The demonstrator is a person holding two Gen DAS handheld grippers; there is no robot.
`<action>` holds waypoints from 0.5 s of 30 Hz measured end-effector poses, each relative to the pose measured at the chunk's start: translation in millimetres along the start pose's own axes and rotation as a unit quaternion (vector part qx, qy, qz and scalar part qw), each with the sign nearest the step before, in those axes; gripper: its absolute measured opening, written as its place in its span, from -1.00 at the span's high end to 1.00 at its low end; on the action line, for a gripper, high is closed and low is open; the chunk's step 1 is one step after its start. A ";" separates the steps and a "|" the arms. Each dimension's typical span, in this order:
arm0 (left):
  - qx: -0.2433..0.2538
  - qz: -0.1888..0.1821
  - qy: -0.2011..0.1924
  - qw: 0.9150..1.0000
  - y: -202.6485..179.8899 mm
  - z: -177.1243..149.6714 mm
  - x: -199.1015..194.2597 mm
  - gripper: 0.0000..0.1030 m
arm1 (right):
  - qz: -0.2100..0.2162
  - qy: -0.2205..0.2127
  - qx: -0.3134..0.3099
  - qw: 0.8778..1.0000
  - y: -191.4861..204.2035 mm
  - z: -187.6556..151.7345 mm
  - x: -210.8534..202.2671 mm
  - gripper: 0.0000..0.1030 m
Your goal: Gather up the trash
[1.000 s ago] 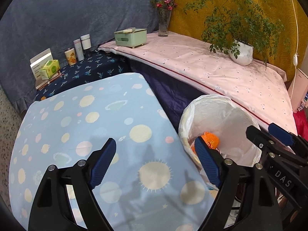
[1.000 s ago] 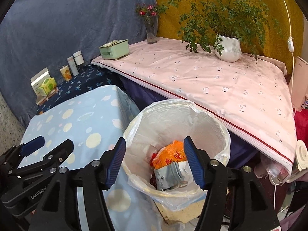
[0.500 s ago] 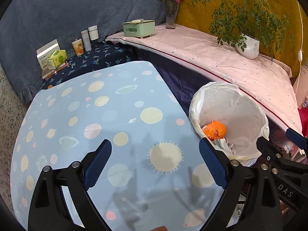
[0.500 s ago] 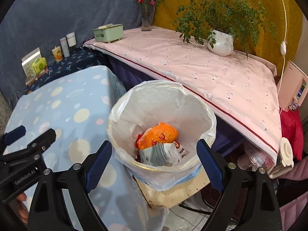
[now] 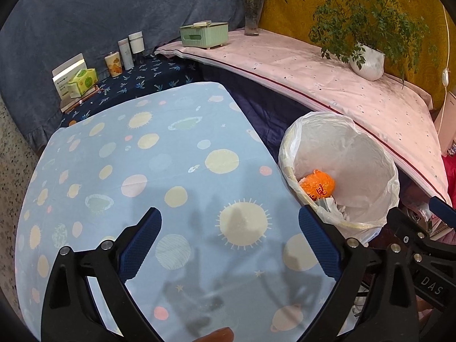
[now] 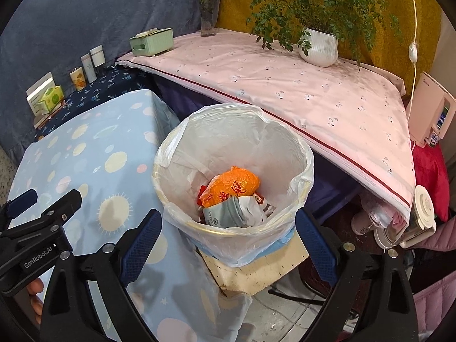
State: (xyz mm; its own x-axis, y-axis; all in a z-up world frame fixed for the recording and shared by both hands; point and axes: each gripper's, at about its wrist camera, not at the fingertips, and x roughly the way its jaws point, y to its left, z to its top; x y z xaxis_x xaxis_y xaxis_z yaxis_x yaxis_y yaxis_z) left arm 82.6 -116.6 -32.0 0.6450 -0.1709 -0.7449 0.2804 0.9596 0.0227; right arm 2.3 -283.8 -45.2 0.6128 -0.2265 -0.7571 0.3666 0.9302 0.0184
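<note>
A trash bin lined with a white plastic bag (image 6: 296, 148) (image 5: 367, 142) stands between the blue planet-print table (image 5: 159, 171) and the pink-covered counter. Inside lie an orange crumpled wrapper (image 6: 230, 188) (image 5: 317, 183) and a grey-white packet (image 6: 236, 213). My right gripper (image 6: 228, 242) hangs just above the bin's near rim, its jaws still opening, with nothing held between them. My left gripper (image 5: 228, 242) hovers over the blue table to the bin's left, jaws likewise opening and empty. Each gripper shows at the edge of the other's view.
The pink counter (image 6: 285, 85) carries a potted plant (image 6: 317, 45), a flower vase (image 6: 208, 20) and a green tissue box (image 6: 152, 41). Bottles and a tissue pack (image 5: 82, 81) stand on the dark blue surface at the back left. Cups and clutter (image 6: 379, 222) sit under the counter's right end.
Both grippers have drawn back from the bin and opened wider. The right gripper's jaws, close around the trash before, now stand wide apart above the rim.
</note>
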 end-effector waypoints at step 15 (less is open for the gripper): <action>0.003 0.002 -0.009 1.000 -9.3 1.5 -5.0 -0.83 | -0.006 -0.011 -0.008 1.000 -2.0 -0.3 -10.4 -0.76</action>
State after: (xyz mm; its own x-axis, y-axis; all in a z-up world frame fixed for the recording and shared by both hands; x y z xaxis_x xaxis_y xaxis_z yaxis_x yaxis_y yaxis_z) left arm 77.8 -125.0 -27.5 0.6582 -0.1706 -0.7333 0.2824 0.9588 0.0304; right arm -5.0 -283.2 -37.6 0.6247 -0.2433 -0.7420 0.3622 0.9321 -0.0007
